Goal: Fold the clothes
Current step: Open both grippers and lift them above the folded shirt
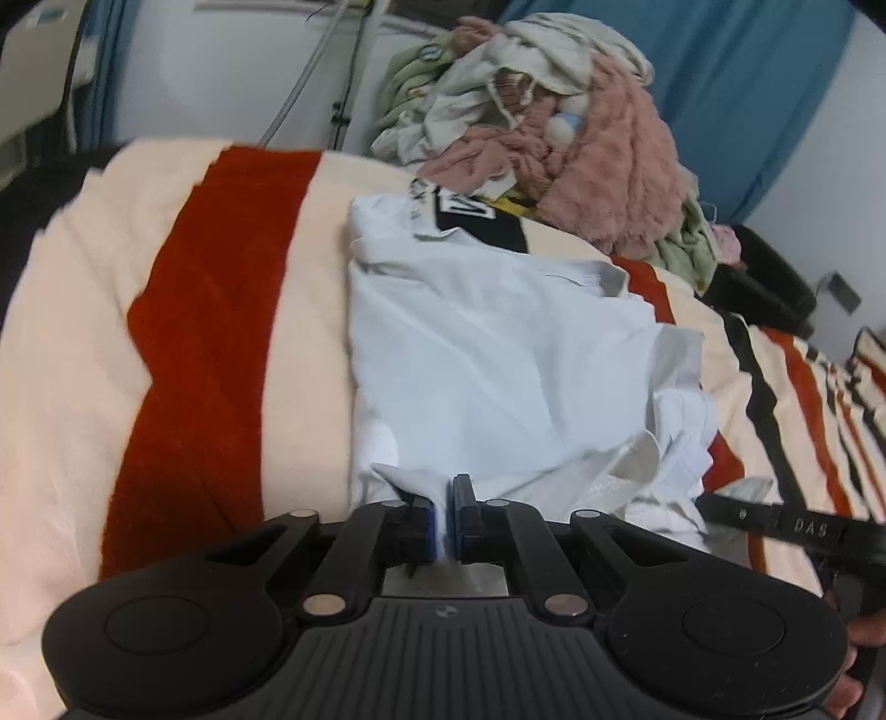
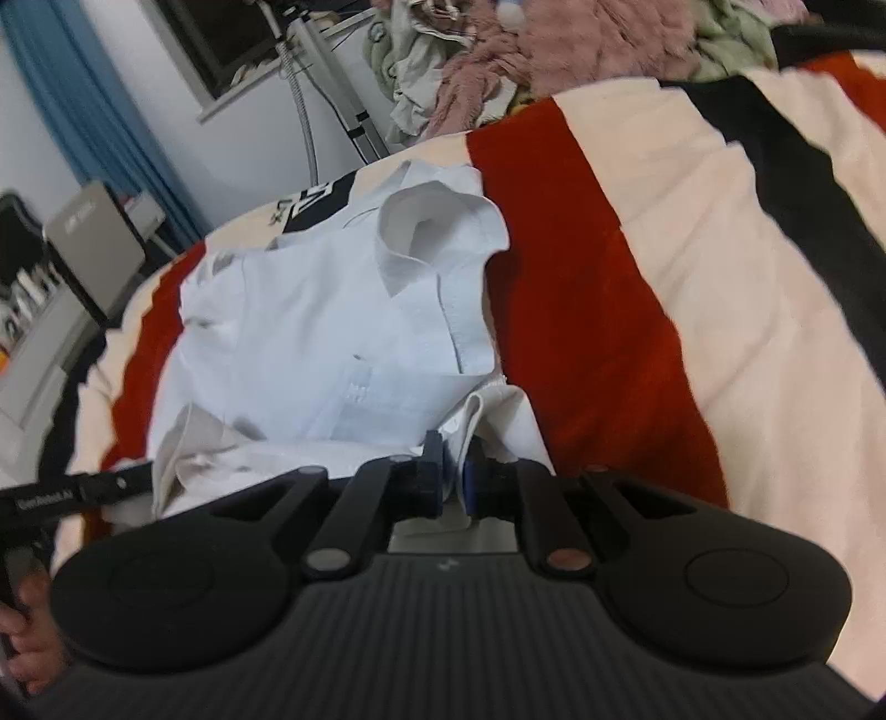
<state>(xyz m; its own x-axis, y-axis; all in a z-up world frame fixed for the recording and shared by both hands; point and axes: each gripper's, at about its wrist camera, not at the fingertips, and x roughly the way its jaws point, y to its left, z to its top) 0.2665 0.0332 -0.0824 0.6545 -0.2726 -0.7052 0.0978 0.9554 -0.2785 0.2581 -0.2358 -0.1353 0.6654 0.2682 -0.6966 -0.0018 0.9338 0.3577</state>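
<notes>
A white shirt lies folded over on a bed blanket striped cream, red and black. My left gripper is at the shirt's near edge, its blue pads pinched on a thin fold of white cloth. My right gripper holds the near edge on the other side, with white fabric between its pads. The collar stands up at the far end. From each wrist view, the other gripper's black finger reaches in beside the shirt.
A heap of unfolded clothes, pink, green and cream, sits at the head of the bed behind the shirt. A blue curtain hangs behind it. Grey equipment stands beside the bed. A hand grips a handle.
</notes>
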